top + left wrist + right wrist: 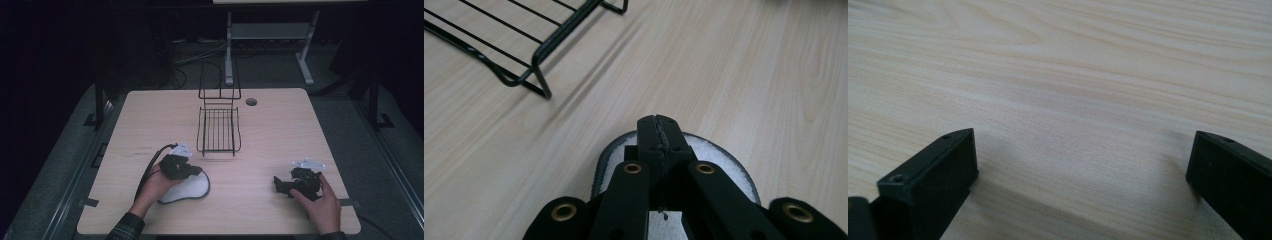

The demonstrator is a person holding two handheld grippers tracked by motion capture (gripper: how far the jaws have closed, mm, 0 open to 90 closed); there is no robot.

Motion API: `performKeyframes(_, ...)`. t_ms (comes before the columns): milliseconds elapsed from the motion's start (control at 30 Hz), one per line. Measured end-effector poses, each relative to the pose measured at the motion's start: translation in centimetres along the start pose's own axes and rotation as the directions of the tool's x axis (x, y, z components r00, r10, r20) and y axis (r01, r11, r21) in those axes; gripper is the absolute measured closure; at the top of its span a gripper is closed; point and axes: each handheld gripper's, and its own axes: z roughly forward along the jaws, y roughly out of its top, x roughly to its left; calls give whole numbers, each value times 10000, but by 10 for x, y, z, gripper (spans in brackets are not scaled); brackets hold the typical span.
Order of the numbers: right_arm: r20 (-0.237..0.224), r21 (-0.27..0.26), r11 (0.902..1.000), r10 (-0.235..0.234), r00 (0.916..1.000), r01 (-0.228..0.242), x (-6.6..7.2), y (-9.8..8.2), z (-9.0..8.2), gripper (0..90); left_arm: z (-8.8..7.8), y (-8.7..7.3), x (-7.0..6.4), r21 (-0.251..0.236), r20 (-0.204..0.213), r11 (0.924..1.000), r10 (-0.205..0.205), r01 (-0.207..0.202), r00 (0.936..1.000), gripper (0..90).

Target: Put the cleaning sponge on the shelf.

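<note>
A white oval pad with a dark rim (pixel 192 189) lies flat on the wooden table (pixel 280 130), front left of centre. My left gripper (pixel 198 171) sits over the pad's far edge, held by a hand that comes in from the bottom left. In the left gripper view its jaws are pressed together, and the white pad (pixel 724 157) shows beneath and around the left gripper's tip (pixel 659 127). My right gripper (pixel 278 183) rests low at the front right, pointing left. In the right gripper view the right gripper (pixel 1083 165) stands wide open over bare wood, with nothing between its jaws.
A black wire rack (pixel 218 131) with an upright back stands at the table's centre, just beyond the left gripper; the wire rack's corner (pixel 524 60) shows close by. A round cable hole (pixel 251 101) lies near the far edge. A white desk frame (pixel 270 32) stands behind the table.
</note>
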Motion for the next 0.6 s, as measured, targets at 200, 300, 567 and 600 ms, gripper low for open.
performKeyframes(200, 0, 1, 10000, 1, 10000, -1, 0, 0, 0, 0, 8, -1, 2, 430, -113, 9991, -6, 11, 9999, 896)
performKeyframes(300, 1, 1, 10000, 2, 10000, -2, 0, 0, 0, 0, 8, -2, 4, 376, -236, 9992, -125, 134, 9996, 896)
performKeyframes(567, 0, 0, 10000, 1, 10000, -1, 0, 0, 0, 0, 2, -6, 14, 385, -573, 9987, -319, 341, 9978, 896)
performKeyframes(600, 1, 2, 10000, 2, 10000, -2, 0, 0, 0, 0, 1, -7, 16, 335, -637, 9986, -386, 408, 9972, 896)
